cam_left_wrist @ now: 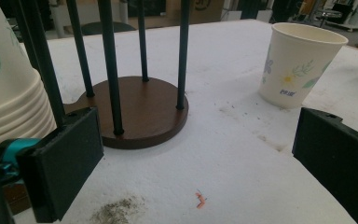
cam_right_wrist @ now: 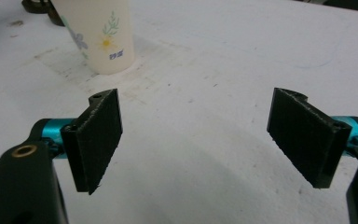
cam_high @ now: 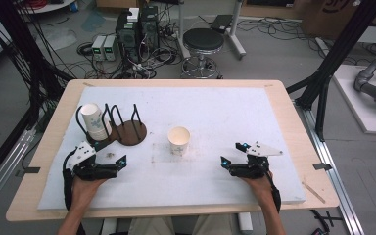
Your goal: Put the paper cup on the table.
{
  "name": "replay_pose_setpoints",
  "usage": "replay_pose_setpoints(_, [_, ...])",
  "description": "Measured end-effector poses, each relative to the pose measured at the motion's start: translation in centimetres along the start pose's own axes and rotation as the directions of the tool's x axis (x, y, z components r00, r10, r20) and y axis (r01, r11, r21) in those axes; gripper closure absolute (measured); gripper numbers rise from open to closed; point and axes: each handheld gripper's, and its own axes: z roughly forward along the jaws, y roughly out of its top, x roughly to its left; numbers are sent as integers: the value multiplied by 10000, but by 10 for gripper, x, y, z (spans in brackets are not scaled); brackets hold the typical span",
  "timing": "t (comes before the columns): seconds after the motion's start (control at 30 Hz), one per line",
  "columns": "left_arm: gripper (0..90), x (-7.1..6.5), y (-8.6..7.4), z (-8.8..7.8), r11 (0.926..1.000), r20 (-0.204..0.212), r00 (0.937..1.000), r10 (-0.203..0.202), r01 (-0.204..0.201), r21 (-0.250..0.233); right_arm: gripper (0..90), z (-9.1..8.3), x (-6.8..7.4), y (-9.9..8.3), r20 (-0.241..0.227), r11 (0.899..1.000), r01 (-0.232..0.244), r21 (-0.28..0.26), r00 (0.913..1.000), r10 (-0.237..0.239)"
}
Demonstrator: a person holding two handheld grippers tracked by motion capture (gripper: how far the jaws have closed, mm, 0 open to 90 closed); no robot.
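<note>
Paper cup is stood upright and alone on the white bench, ahead of both tongs and roughly between them, so that it can be approached from either side without anything in the way. It is touched by nothing. In the right gripper view the cup is seen ahead and toward the left jaw, well short of being between the pads. The right tongs are held low over the bench with the jaws spread wide and nothing between them, a stance judged to suit closing around the cup's wall. The left tongs are likewise held apart and empty, near the wooden cup rack, whose dark upright rods and round base lie just ahead of them. A stack of cups is kept in the rack's nearer bay, beside the left jaw; the other bay stands free, judged the likely place for the lone cup.
</note>
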Motion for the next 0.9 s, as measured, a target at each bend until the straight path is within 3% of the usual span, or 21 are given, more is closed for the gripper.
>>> replay_pose_setpoints(0.17, [18,0,0,0,10000,-13,10000,48,-48,-14,185,-2,-2,-2,110,9994,-263,-226,9996,265])
replay_pose_setpoints(0.9, [18,-1,-1,-1,9999,10,9999,112,-112,-98,185,-1,0,-2,149,10000,-29,-57,9999,29])
